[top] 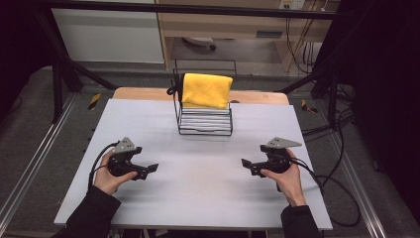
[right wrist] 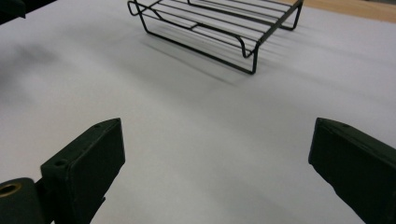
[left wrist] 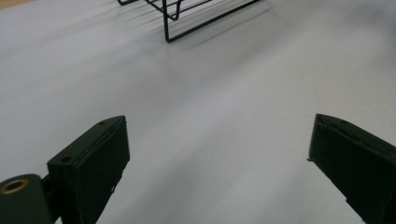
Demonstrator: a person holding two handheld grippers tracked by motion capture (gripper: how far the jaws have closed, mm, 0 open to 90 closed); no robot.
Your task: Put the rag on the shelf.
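A black wire rack (top: 204,118) stands at the back middle of the white table (top: 198,198), and a yellow cloth (top: 206,90) hangs over its upright back. My left gripper (top: 151,169) is held low over the table's left half, pointing right, open and empty. My right gripper (top: 246,163) is held low over the right half, pointing left, also open and empty. In the left gripper view my gripper (left wrist: 217,163) has bare table between its jaws, with a corner of the rack (left wrist: 187,14) far ahead. In the right gripper view my gripper (right wrist: 217,163) faces the rack's base (right wrist: 215,28).
The white sheet lies on a wooden tabletop (top: 143,93) whose edge shows behind it. A black frame with metal rails (top: 29,168) surrounds the table. Cables (top: 341,188) trail off the right side onto the floor. The rack stands well ahead of both grippers.
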